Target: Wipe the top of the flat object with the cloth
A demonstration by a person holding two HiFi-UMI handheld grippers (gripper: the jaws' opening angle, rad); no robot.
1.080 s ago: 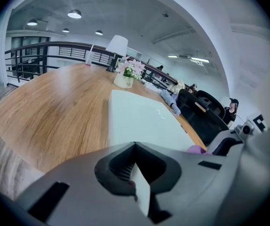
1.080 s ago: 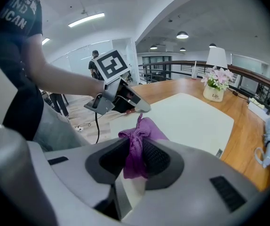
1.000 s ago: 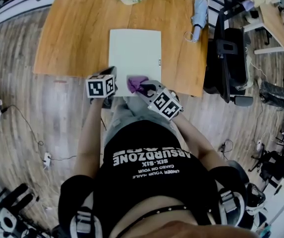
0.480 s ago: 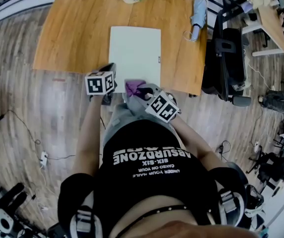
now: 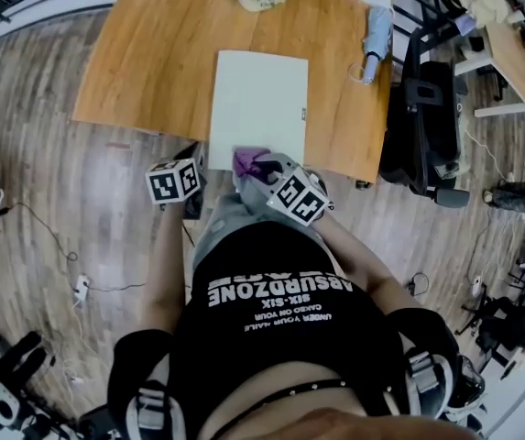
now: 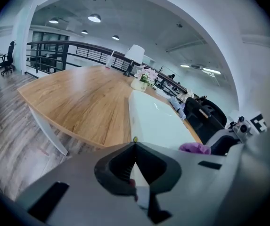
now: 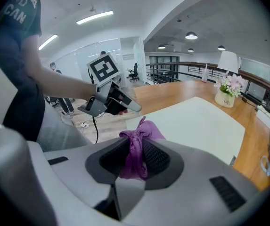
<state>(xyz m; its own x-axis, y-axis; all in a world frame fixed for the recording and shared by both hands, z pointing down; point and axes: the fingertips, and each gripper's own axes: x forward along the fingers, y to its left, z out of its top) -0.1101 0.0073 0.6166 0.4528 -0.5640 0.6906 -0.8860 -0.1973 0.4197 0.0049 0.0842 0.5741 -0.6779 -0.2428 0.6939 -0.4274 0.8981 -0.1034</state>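
Right gripper view shows the right gripper [image 7: 137, 154] pinched tight on the purple cloth [image 7: 143, 130] at the white flat object's [image 7: 196, 121] near edge, mid-frame, and the left gripper [image 6: 135, 147] is closed on nothing; a wiping stroke seems due, sweeping the cloth toward the upper-right far end.

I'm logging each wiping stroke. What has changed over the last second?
The left gripper drew back from the white panel's near-left corner toward the person, jaws together, empty. The right gripper dragged the purple cloth to the panel's near edge. It stays shut on the cloth; the panel has not shifted.
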